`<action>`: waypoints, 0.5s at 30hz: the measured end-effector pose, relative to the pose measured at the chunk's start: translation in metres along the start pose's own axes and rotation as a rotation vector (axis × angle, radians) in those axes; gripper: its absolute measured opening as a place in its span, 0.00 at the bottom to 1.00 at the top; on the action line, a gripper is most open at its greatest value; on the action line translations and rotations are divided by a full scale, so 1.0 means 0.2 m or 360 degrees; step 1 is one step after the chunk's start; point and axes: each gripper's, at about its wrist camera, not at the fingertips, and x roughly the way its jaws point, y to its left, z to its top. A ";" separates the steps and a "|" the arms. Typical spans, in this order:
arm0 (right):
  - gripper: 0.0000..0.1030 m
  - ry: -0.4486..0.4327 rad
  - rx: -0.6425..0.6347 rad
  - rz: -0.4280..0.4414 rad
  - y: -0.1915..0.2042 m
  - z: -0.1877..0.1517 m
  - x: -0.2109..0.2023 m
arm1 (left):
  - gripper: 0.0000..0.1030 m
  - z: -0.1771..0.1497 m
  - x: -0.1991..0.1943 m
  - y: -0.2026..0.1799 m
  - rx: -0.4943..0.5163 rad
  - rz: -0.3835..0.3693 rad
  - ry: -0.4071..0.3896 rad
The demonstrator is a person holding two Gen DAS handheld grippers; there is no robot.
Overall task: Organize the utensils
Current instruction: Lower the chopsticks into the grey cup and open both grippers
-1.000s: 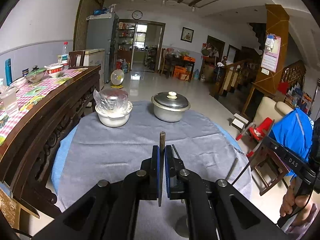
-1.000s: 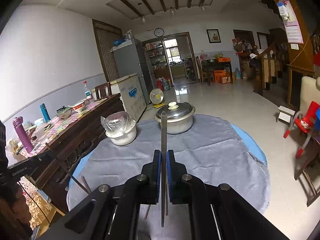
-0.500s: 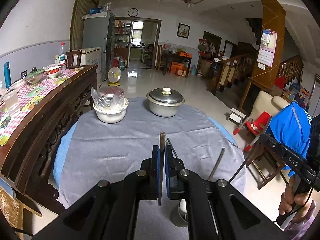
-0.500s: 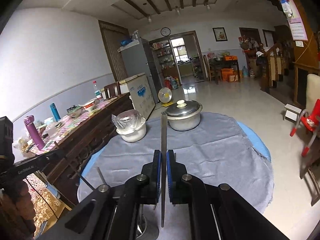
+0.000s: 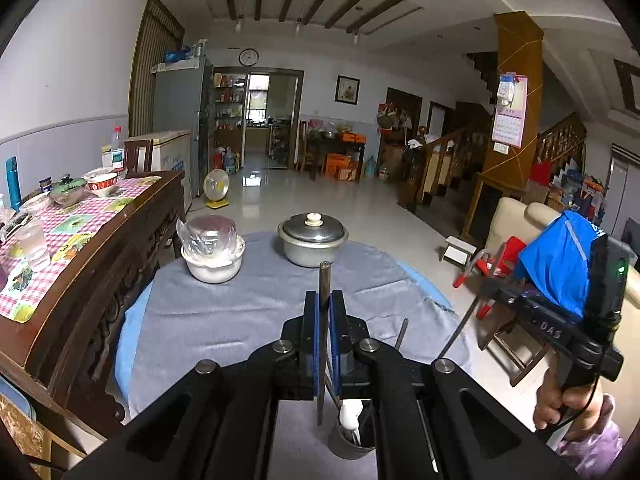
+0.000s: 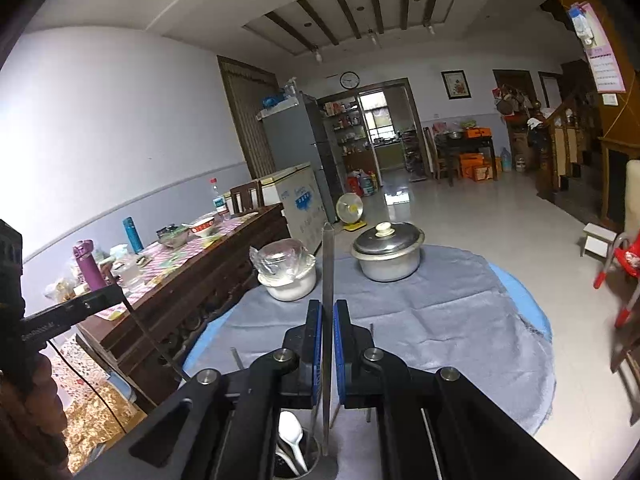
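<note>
My left gripper [image 5: 324,300] is shut on a dark chopstick [image 5: 323,280] held upright, its lower end just left of a grey utensil cup [image 5: 352,442] with a white spoon [image 5: 349,416] in it. My right gripper [image 6: 328,312] is shut on a silver chopstick [image 6: 328,264], also upright, its lower end above the rim of the same cup [image 6: 298,462], which holds white spoons [image 6: 291,430]. The right gripper also shows in the left wrist view [image 5: 478,300], the left gripper in the right wrist view [image 6: 116,294]. Two chopsticks [image 5: 401,333] lie on the grey cloth [image 5: 224,320].
A lidded metal pot [image 5: 313,240] and a plastic-covered white bowl [image 5: 212,252] stand at the far side of the round table. A dark wooden sideboard [image 5: 104,248] with dishes runs along the left. A red chair [image 5: 484,272] stands right of the table.
Both grippers have pulled back toward me and tilted down, so the utensil cup has come into view below the fingers. Both chopsticks stay gripped.
</note>
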 end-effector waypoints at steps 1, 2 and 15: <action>0.06 -0.0003 -0.0003 0.0006 0.01 0.00 0.00 | 0.05 0.00 -0.01 -0.01 0.0001 -0.0007 -0.0007; 0.06 -0.0004 -0.0005 0.0012 0.01 0.00 0.00 | 0.05 0.01 -0.02 -0.01 0.0005 -0.0016 -0.0016; 0.06 0.0053 -0.0005 0.0072 0.06 -0.05 0.06 | 0.05 0.02 -0.01 -0.08 0.0025 -0.0121 -0.0003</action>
